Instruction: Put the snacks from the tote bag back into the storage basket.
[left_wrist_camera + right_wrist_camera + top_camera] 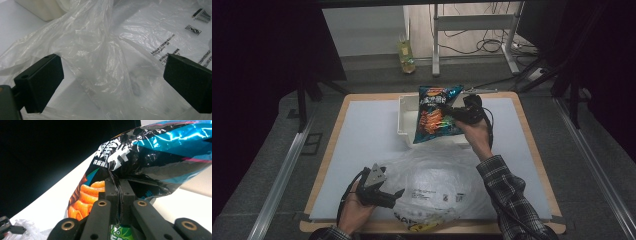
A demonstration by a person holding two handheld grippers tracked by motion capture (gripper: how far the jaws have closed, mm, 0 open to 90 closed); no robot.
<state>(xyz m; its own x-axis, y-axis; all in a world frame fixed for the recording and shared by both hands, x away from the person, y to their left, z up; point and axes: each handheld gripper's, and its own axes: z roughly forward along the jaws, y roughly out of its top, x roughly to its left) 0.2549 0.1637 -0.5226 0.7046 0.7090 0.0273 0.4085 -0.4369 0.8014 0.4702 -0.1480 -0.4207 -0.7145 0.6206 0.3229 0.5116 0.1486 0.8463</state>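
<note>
A blue and orange snack bag (435, 114) hangs in the air over the white bin (407, 120), pinched at its right edge by my right gripper (460, 115). In the right gripper view the jaws are pressed together on a fold of the snack bag (150, 157), the right gripper (119, 195) shut on it. A clear plastic bag (437, 185) with printed text lies crumpled on the white mat near the front. My left gripper (398, 194) rests at its left edge. In the left gripper view the left gripper (112, 80) stands open over the plastic bag (105, 57), film bunched between the pads without contact.
The white mat (362, 145) covers a wooden table (532, 145). A bottle (406, 55) stands on the floor beyond the table, beside metal frame legs (435, 40) and cables. Dark curtains hang on both sides.
</note>
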